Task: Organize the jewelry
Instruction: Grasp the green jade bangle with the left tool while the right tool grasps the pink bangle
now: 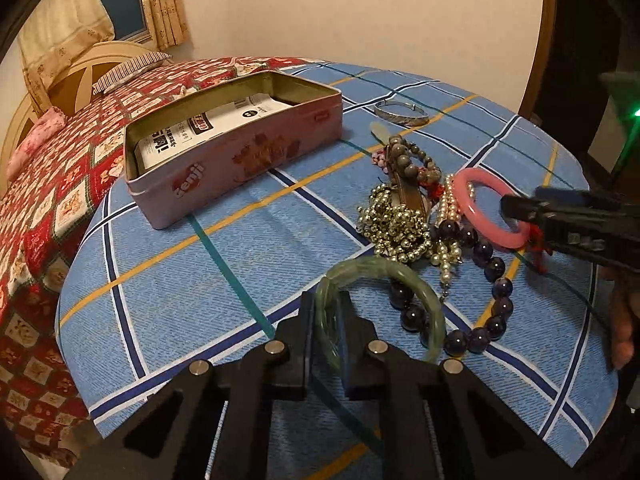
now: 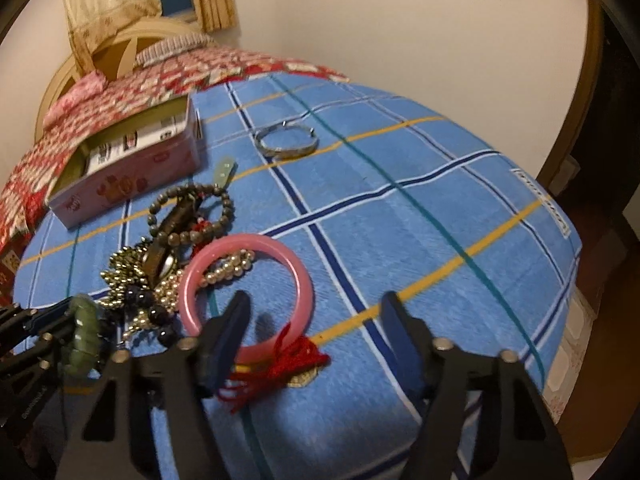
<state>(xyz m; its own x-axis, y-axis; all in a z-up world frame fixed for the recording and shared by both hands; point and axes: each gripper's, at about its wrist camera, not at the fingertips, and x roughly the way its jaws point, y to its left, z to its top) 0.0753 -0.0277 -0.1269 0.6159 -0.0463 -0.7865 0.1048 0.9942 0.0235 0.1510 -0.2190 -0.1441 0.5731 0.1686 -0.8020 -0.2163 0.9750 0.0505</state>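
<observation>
left gripper [image 1: 326, 332]: clenched on the green bangle [image 1: 400, 276], pinching one side of its rim, most of the ring hanging free.
slip risk: smooth, hard bangle, thin hold; a tilt could twist it out onto the bed.
right gripper [image 2: 316, 320]: spread wide over the pink bangle [image 2: 244, 280], grasping nothing.
snag risk: red tassel [image 2: 280, 364] and pearls [image 2: 228, 266] touch it, so they could get dragged along.
tin [image 1: 232, 152]: open, well apart from the pile.
</observation>
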